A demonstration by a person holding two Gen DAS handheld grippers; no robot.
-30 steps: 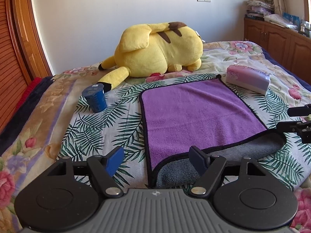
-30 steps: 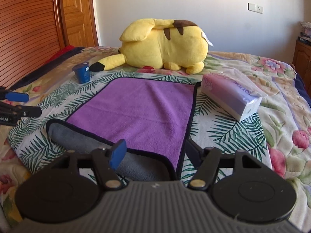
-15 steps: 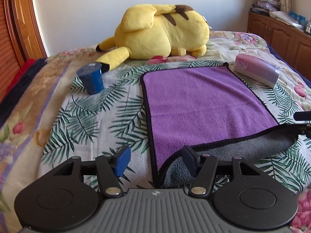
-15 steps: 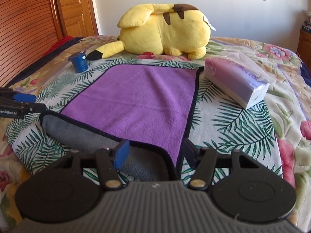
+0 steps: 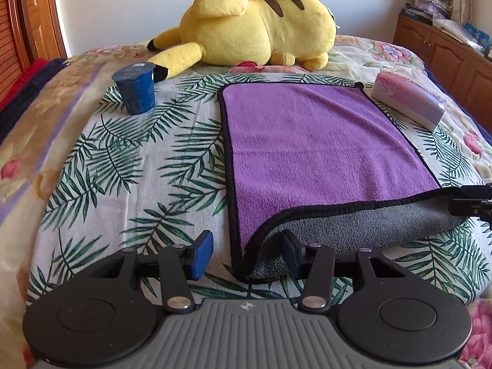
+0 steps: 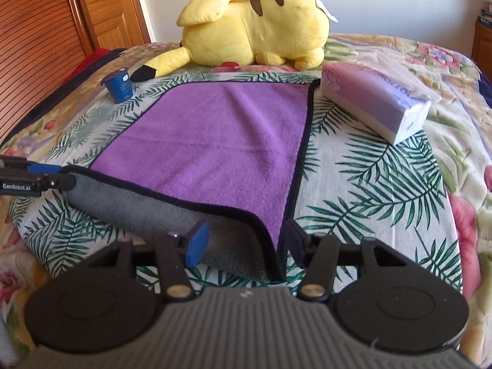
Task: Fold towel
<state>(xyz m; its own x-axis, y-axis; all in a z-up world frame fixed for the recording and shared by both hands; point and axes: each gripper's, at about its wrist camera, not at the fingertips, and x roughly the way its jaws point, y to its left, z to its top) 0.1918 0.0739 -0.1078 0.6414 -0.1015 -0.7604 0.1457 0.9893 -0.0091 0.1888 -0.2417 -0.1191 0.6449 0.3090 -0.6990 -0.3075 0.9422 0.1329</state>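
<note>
Handling-wise the towel (image 5: 323, 141) looks like soft plush microfibre: purple top face, grey underside, black piped hem. Light and floppy with no stiffness, so I'd expect it to drape and sag from whatever points get pinched. Pile looks grippy, not slick, nothing fragile.

Position: spread on the bed (image 5: 107, 166), centre of both views. Near edge is rolled under/over, so a grey band (image 6: 147, 209) shows along the 6 o'clock side.

Best hold, IMO: the two near corners, on the piped hem where it's doubled up and thick enough for the pads to bite.

- left claw (image 5: 246, 253): jaws have just been closing, now narrow-ish. Near-left corner sits between the pads; inner pad looks against the grey roll, outer blue pad shows a gap, so not clamped yet.
- right claw (image 6: 244, 240): jaws have just been closing too, mid-width. Near-right corner between the pads, no squeeze visible.

Risk: grabbing only one layer of the roll, then the fold comes out skewed.

Surface: quilted bedspread, palm-leaf panel with floral border. Soft and uneven, so the towel could drag on it or bunch.

Room/clutter:
- yellow plush toy (image 5: 255, 21) at 12 o'clock, beyond the far hem
- blue cup (image 5: 135, 87) at 10 o'clock, apart from the towel
- tissue pack (image 6: 372, 104) at 2 o'clock, just beside the far-right corner
- wooden door (image 6: 104, 6) on the left, cabinet (image 5: 446, 58) on the right, white wall behind
</note>
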